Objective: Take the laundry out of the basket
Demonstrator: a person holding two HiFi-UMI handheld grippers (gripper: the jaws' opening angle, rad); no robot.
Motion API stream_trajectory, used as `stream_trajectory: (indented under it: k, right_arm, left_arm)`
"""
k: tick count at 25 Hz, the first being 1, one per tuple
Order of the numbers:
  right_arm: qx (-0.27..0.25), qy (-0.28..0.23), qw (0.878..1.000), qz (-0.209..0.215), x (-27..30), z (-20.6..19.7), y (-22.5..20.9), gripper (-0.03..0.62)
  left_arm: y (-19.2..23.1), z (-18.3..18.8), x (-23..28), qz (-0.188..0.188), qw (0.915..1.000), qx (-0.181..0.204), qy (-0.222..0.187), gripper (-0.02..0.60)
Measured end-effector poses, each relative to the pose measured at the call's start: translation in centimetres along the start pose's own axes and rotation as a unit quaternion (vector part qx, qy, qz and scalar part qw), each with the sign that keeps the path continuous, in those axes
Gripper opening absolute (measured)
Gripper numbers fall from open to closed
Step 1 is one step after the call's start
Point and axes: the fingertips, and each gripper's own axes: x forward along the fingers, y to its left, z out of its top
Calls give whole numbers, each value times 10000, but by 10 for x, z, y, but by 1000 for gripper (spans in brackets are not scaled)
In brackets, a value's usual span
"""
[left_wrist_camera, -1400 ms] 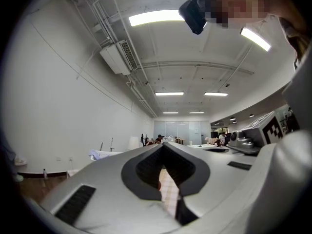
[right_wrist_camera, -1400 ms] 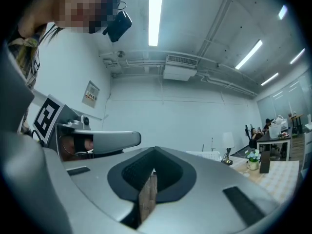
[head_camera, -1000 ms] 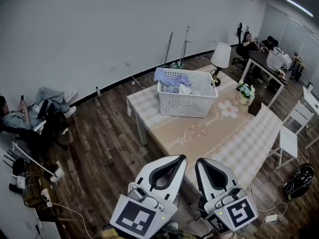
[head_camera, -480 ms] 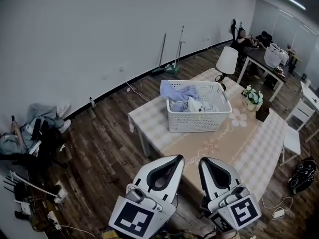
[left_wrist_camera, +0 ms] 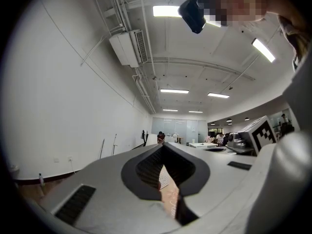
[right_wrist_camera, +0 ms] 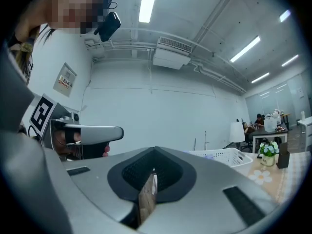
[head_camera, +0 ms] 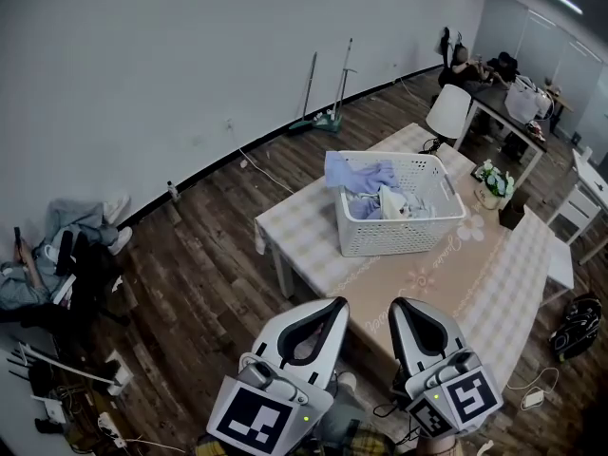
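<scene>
Room: a dark wood floor and a pale wall are surrounding a long counter (head_camera: 480, 274) covered in a checked, flower-printed cloth; a lamp (head_camera: 448, 112) and a pot of flowers (head_camera: 493, 182) are standing at its far end.
Just changed: the basket (head_camera: 404, 237) is showing larger and further right in the head view than a second ago, so the person is walking up to the counter.
Meaning for the task: by my reckoning the approach is under way, with nothing lifted out yet.
Basket: it is standing upright on the counter, well apart from both tools.
Contents: the laundry (head_camera: 361, 174) is lying heaped inside, a blue piece hanging over the left rim, paler pieces beside it.
Left tool (head_camera: 328, 308): its jaws are resting together, carrying nothing, pointing level.
Right tool (head_camera: 407, 308): its jaws are likewise sitting closed and empty, aiming toward the basket.
</scene>
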Motion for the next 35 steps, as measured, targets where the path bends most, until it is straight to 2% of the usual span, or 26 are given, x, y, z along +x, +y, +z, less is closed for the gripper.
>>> stream_trajectory:
  k: [6,11,18,24,35]
  right_arm:
    - [-33,98,9999,18,33,-1,-2,17]
    - [-62,107,9999,-9,65,0,-22,17]
    - [-139,71,9995,-257,118,5,-80,17]
    - [-132,70,9986,-503,156,18,-136,17]
    - [-163,78,9951,-976,188,25,-205,17]
  left_arm:
    - [29,-1,13,22,10000,-92,10,25]
    - [54,-3,42,2,9999,-141,41,25]
    - [92,-3,110,-157,9997,-162,69,25]
    - [116,13,174,-333,9993,-117,112,25]
    - [139,13,254,-709,9971,-92,263,25]
